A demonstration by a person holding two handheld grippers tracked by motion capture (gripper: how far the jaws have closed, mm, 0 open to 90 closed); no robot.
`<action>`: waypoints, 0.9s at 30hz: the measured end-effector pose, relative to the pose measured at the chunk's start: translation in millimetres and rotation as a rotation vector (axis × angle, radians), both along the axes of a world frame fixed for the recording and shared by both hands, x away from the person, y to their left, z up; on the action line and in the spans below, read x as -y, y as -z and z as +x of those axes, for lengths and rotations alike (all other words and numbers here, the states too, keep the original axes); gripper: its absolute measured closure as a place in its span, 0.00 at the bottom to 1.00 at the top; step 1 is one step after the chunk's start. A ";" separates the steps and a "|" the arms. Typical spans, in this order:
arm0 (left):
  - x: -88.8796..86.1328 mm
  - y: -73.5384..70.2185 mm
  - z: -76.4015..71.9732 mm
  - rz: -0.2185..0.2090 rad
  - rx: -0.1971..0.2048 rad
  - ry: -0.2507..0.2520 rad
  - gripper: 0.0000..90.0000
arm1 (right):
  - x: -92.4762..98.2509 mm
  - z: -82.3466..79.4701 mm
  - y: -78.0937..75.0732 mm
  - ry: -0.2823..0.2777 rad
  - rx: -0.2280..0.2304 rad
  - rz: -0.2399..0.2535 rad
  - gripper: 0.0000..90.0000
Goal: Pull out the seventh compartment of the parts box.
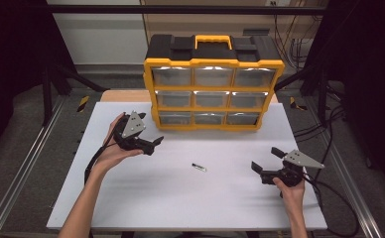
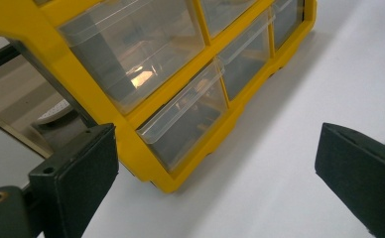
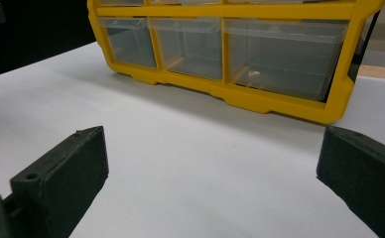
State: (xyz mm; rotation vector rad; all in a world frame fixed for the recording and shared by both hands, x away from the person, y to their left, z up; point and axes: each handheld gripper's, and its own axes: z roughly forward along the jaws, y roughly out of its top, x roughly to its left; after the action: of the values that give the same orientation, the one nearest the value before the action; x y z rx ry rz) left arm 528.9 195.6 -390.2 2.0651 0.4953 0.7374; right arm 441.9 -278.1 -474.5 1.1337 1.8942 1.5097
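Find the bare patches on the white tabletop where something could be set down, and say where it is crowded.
The near half of the white tabletop lies bare, between the forearms and below the small dark item. Bare too: the strip between that item and the yellow drawer organizer. It is crowded at the left gripper, close to the organizer's corner, and around the right gripper.

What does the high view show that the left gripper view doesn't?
High view alone: the small dark item lying on the table between the two hand-held grippers, the organizer's handle, the right hand-held gripper, and both forearms.

Left gripper view alone: a close, tilted look at the bottom-left drawer and its clear lip, seen between the left hand-held gripper's wide-apart jaws.

Both: the yellow organizer with its clear drawers shut, standing on the white table.
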 end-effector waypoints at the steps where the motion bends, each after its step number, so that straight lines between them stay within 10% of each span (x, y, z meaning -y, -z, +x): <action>1: 1.2 -0.3 0.5 0.004 0.002 0.002 0.04 | -0.1 0.0 0.0 0.000 0.000 0.000 0.00; 27: 32.1 2.1 13.5 0.184 0.073 0.052 0.03 | 0.4 -0.1 -0.2 0.001 0.000 -0.002 0.00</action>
State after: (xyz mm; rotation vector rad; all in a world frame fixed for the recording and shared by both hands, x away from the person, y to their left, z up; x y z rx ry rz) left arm 542.3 163.5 -392.3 2.2031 0.3418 0.8505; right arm 441.8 -278.5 -474.3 1.1343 1.8941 1.5069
